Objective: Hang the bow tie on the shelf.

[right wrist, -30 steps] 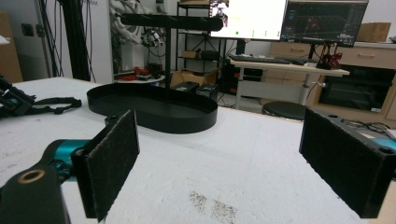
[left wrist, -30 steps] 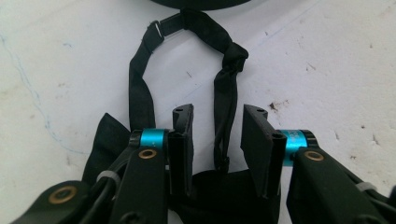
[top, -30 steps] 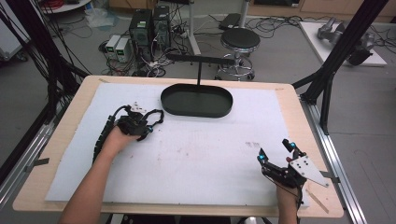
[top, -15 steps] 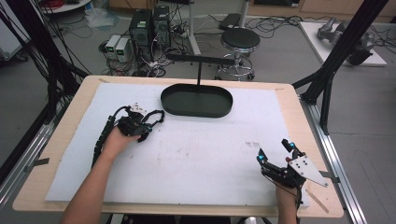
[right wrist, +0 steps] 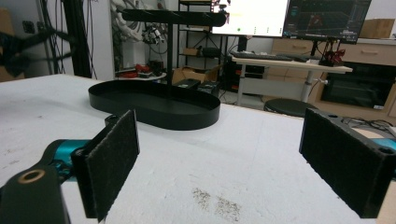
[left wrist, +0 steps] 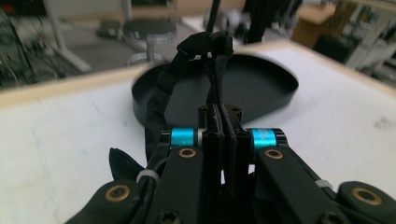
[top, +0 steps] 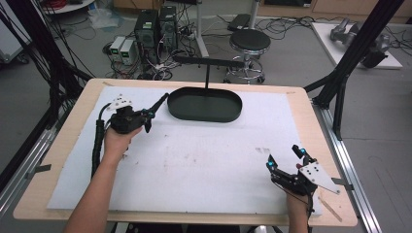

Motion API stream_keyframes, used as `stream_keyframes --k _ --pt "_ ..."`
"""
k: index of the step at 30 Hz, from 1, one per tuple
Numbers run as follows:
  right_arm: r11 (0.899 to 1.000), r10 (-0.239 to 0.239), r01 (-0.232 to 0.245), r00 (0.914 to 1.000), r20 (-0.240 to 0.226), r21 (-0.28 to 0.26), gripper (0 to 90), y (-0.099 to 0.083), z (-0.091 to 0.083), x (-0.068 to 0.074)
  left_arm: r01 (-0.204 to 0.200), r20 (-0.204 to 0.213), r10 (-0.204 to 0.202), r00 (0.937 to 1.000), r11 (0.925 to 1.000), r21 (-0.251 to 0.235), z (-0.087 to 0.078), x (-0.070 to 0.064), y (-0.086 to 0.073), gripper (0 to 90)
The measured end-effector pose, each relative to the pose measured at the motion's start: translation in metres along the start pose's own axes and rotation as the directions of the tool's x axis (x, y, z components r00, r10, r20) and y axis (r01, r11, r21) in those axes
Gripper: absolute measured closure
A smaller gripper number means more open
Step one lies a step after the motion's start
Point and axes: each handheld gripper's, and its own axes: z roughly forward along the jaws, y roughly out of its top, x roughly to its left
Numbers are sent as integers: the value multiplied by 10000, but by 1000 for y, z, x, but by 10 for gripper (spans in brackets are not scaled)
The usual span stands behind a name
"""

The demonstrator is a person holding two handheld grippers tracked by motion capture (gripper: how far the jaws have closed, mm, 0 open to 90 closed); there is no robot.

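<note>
Black fabric strap (left wrist: 212, 70), looped and limp, hangs pinched between the closed jaws of the left gripper (top: 145, 116), held above the white-covered wooden counter (top: 204, 160) just beside the left end of a black oval metal tray (top: 205, 104) with an upright T-shaped stand (top: 209, 65). Well apart, near the counter's front right corner, the right gripper (top: 286, 158) rests with jaws spread wide, holding nothing.

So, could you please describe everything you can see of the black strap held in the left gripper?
The black strap looks like flat woven fabric, folded into a loop with a doubled-over top. The left gripper is shut on its lower end, holding it raised and pointing toward the black oval tray, apparently short of its rim.
</note>
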Motion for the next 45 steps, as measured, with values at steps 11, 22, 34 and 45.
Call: stream_keyframes --k 11,22,34,45 --pt "10000 58 -58 10000 -63 34 112 -2 1 1 -1466 -2010 958 9749 9556 -2556 -2 -19 19 868" --pt "9996 274 -274 9996 -34 -89 112 -1 -2 -2 -3731 -3642 2580 8949 8803 -2932 37 -47 41 868" --pt "9986 474 -475 9989 -41 -244 112 -1 -2 -2 -4147 -3897 2850 8757 8574 -3047 83 -51 38 868" --pt "9982 549 -550 9985 -49 -256 112 -1 -2 -2 -4380 -3932 3296 8583 8698 -2270 115 -48 23 868"
